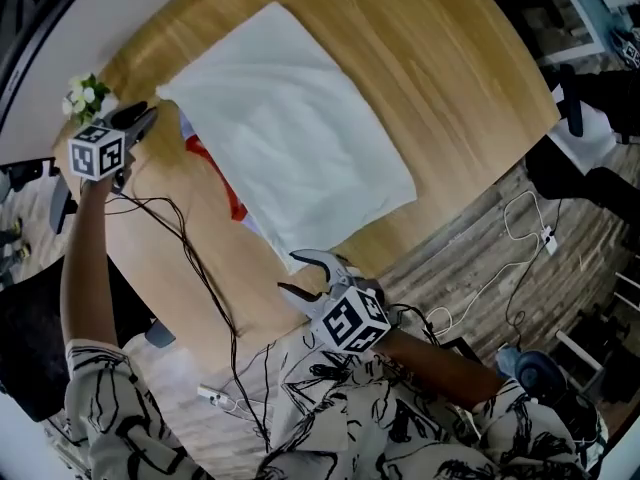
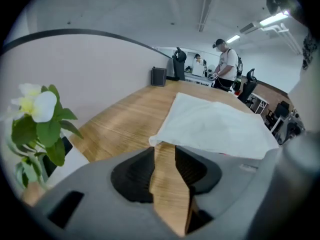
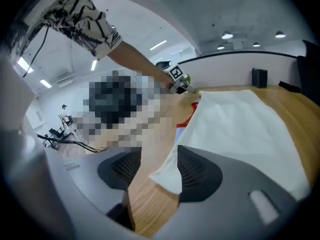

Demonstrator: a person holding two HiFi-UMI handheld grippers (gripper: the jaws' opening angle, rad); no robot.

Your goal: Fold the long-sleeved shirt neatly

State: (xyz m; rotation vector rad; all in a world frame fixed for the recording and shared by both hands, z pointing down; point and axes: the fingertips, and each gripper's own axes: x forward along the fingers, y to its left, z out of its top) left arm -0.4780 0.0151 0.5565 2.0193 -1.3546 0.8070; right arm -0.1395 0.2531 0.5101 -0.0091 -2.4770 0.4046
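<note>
Right hand-held gripper [image 3: 157,159] straddles the shirt's [image 3: 240,129] near corner, jaws apart.

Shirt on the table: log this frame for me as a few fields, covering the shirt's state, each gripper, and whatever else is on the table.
shirt: white, flat on the wooden table, folded to a rectangle; red trim shows from under one edge
left gripper: at the shirt corner by the flowers, jaws apart, only wood between them
right gripper: at the corner nearest the person, jaws apart, corner lies between them, not pinched
other: flowers beside the left gripper; cables across the table
</note>
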